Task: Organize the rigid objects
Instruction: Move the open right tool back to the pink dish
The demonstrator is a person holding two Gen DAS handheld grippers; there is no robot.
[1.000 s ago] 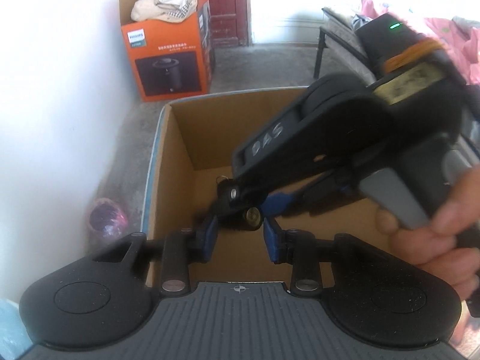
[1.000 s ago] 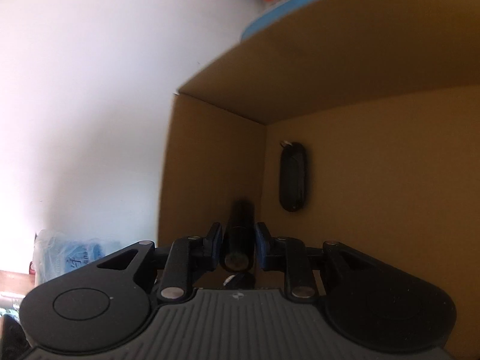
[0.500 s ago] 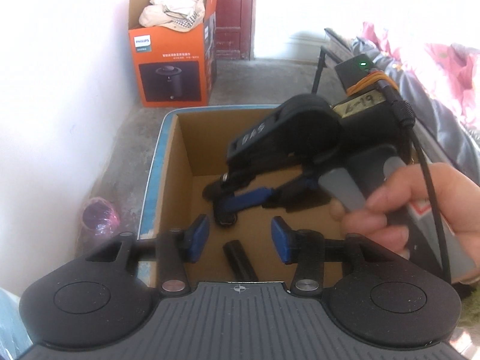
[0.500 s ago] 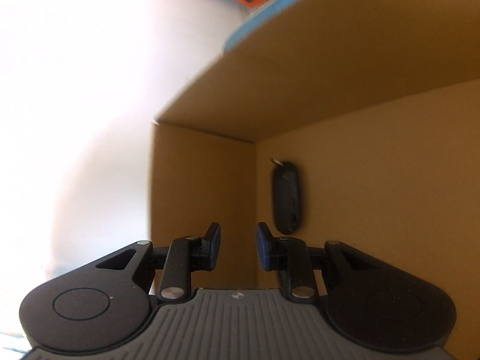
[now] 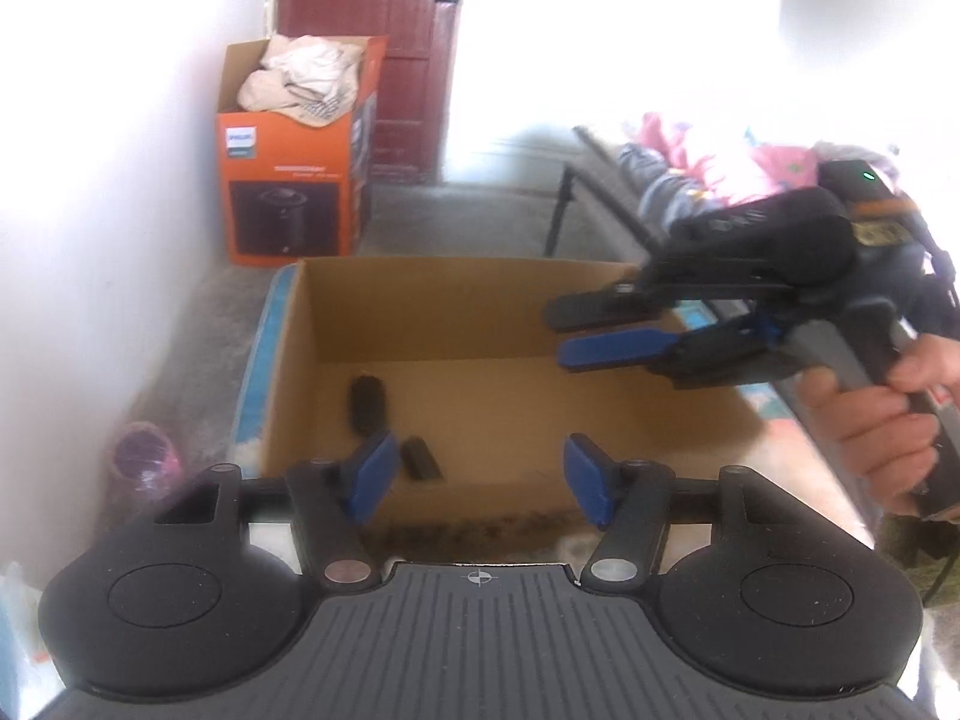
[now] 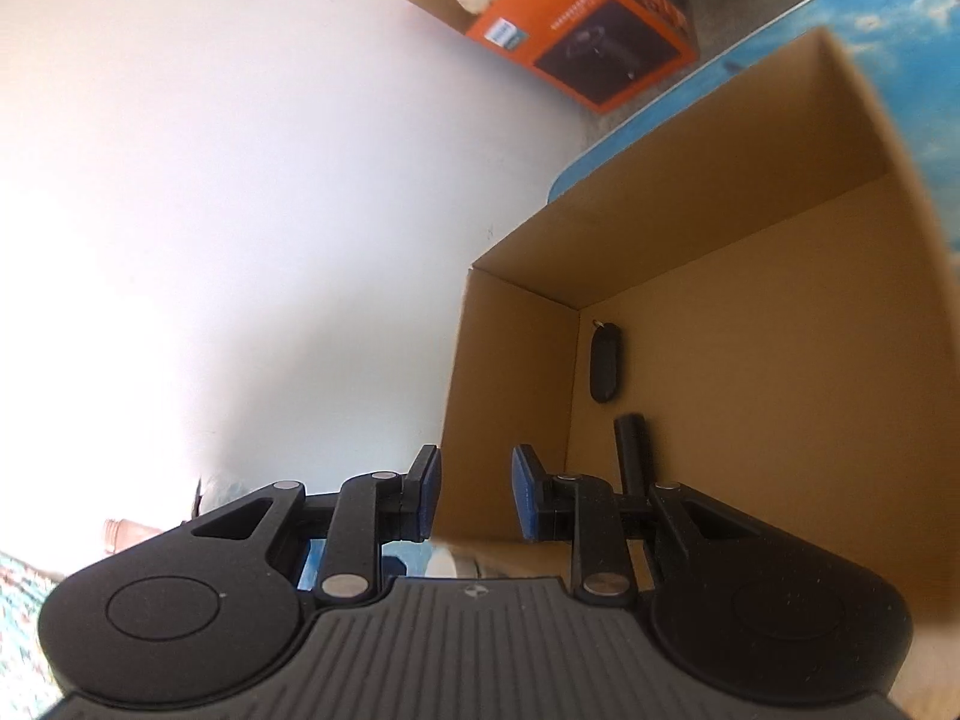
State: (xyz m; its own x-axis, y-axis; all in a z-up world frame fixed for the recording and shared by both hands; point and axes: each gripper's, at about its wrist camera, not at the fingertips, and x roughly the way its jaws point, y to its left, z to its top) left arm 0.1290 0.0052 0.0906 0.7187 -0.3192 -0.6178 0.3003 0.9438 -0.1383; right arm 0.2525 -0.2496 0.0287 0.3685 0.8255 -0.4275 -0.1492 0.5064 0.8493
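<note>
An open cardboard box [image 5: 450, 312] stands on a blue mat. On its floor at the left lie a black key fob [image 5: 367, 405] and a short black cylinder [image 5: 420, 459]. My left gripper [image 5: 480, 474] hangs over the box's near edge, its jaws opening with nothing between them. My right gripper [image 5: 555, 336], held by a hand [image 5: 876, 420], hovers above the box's right side. In the right wrist view the right gripper [image 6: 474, 486] stands narrowly open and empty by the box's [image 6: 720, 222] outer corner. The key fob [image 6: 606, 366] and cylinder [image 6: 630, 444] lie inside.
An orange carton [image 5: 294, 180] stuffed with cloth stands by the white wall, in front of a red door [image 5: 372, 30]. A purple object [image 5: 144, 456] lies on the concrete floor at the left. A metal-framed bed with pink bedding [image 5: 720, 168] is at the right.
The right gripper let go of the black cylinder, which now lies in the box, and drew back up and to the right. The left gripper pulled back and its jaws widened.
</note>
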